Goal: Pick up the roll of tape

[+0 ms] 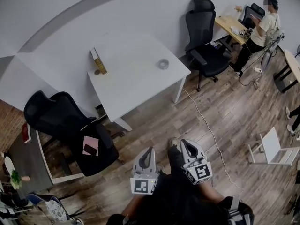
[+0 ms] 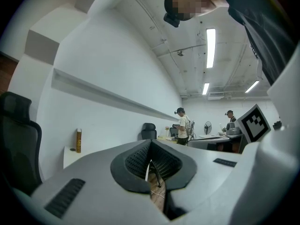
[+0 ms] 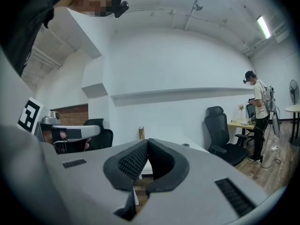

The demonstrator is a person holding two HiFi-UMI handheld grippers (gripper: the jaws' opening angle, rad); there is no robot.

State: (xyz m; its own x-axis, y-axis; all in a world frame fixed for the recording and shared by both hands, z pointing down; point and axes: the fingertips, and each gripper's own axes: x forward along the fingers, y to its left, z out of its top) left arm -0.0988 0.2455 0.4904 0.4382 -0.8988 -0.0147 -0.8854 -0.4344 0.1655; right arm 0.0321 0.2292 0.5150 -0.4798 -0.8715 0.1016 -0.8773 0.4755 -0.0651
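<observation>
Well, the head view shows a small greyish ring-shaped roll of tape (image 1: 163,63) lying near the right edge of the white rectangular table (image 1: 126,93), well apart from the grey left gripper (image 1: 149,151) and grey right gripper (image 1: 186,144). In the left gripper view, its jaws meet, holding nothing. In the right gripper view, its jaws are likewise closed and empty, with the tape far ahead on the table.

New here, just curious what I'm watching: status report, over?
Both shut, empty: left tongs, right tongs. Far-off roll of tape untouched on white table. Nothing seen in the way.
</observation>
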